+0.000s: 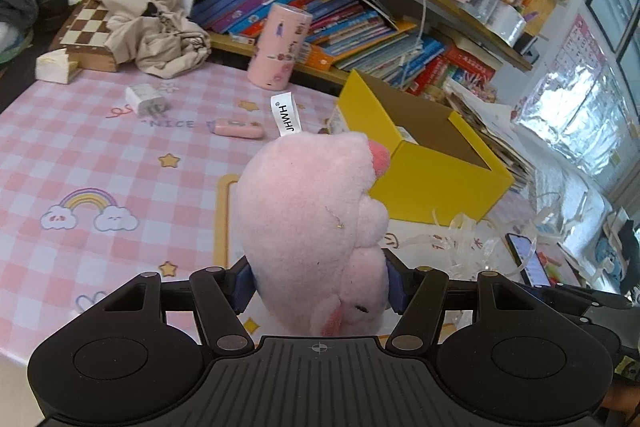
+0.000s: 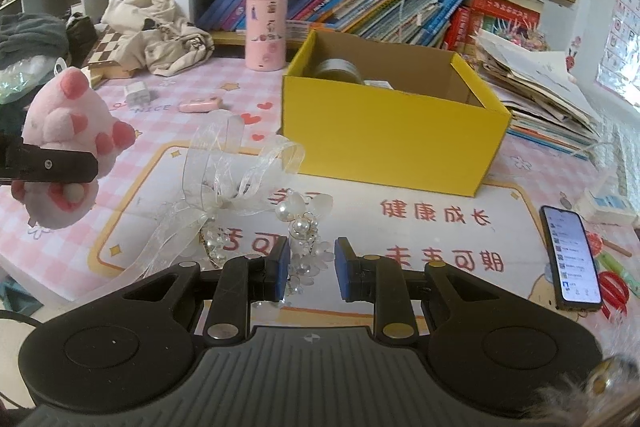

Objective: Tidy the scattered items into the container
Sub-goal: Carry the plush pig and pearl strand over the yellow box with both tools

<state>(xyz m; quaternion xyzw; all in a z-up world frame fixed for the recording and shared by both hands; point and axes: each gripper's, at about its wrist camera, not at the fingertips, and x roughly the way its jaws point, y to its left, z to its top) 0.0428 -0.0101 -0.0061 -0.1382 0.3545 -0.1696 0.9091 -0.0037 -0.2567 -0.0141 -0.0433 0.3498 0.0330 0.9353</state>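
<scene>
My left gripper (image 1: 318, 285) is shut on a pink plush pig (image 1: 308, 223) and holds it above the table, left of the open yellow box (image 1: 436, 171). In the right wrist view the pig (image 2: 68, 131) hangs at the far left in the left gripper's finger (image 2: 52, 163). My right gripper (image 2: 310, 271) is open, its pads either side of a pearl and ribbon hair ornament (image 2: 304, 227) lying on the mat. The yellow box (image 2: 384, 143) stands behind it with a tape roll (image 2: 338, 71) inside.
A white charger plug (image 1: 146, 101), a small pink case (image 1: 240, 127) and a pink cylinder (image 1: 276, 47) sit on the pink checked tablecloth. A phone (image 2: 572, 257) lies at the right. A chessboard and cloth bag (image 1: 152, 23) lie at the back left; bookshelves stand behind.
</scene>
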